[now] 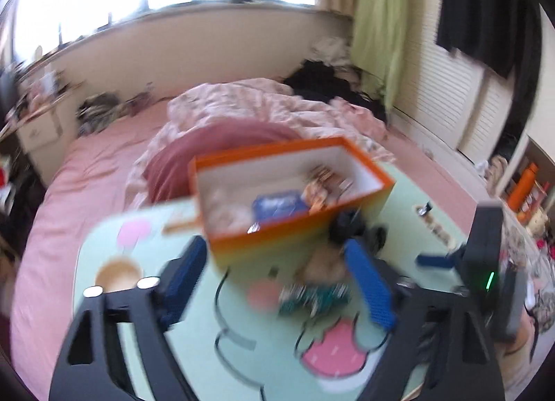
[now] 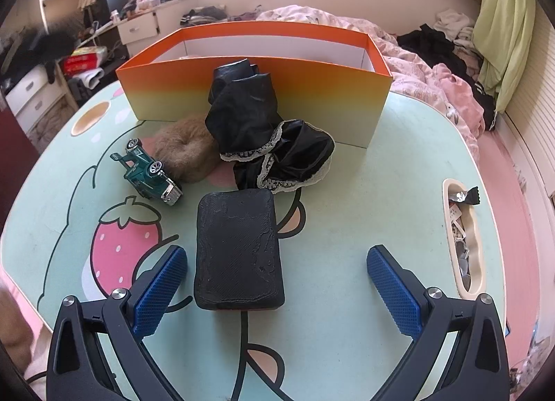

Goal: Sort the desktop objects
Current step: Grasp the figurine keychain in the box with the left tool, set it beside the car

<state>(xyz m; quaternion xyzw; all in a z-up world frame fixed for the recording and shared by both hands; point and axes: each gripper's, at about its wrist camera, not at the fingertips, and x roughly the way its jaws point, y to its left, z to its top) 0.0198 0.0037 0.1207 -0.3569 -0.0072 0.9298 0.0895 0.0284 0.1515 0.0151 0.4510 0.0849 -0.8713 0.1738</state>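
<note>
An orange box stands at the far side of the green cartoon table. In front of it lie a black lace-trimmed cloth, a tan fluffy scrunchie, a green toy car and a black rectangular block. My right gripper is open and empty, with the block between its fingers, near the left one. The left wrist view is blurred: my left gripper is open and empty above the table, with the toy car and scrunchie between its fingers. The box holds a blue packet and snacks.
A slot in the table at the right holds wrappers. The right gripper's body shows at the right of the left wrist view. A bed with pink bedding lies behind the table, and drawers stand at the left.
</note>
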